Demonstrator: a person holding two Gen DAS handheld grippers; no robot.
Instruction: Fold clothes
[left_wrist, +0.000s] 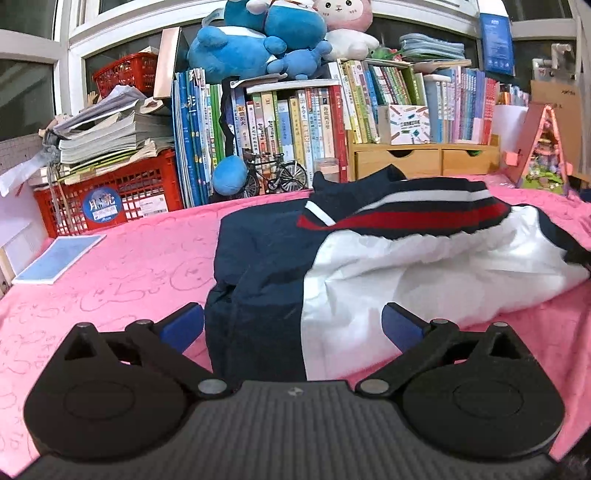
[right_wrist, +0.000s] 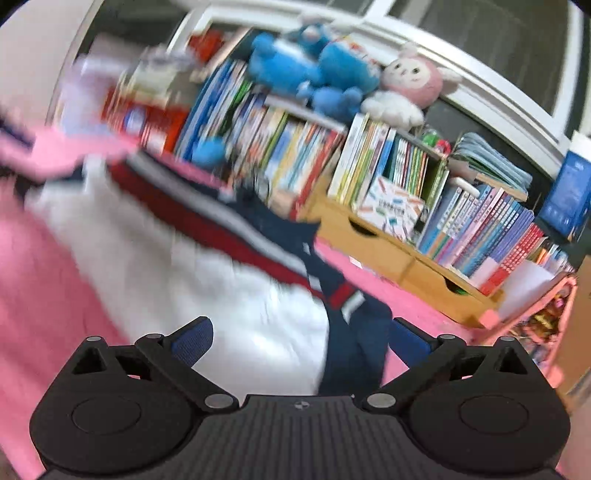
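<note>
Showing a toy bicycle (left_wrist: 275, 173), blurred in the right wrist view.

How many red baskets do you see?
2. One red basket sits on the pink cloth at the left, under a stack of papers. The other red basket is higher, behind that stack by the window. More may be hidden.
</note>
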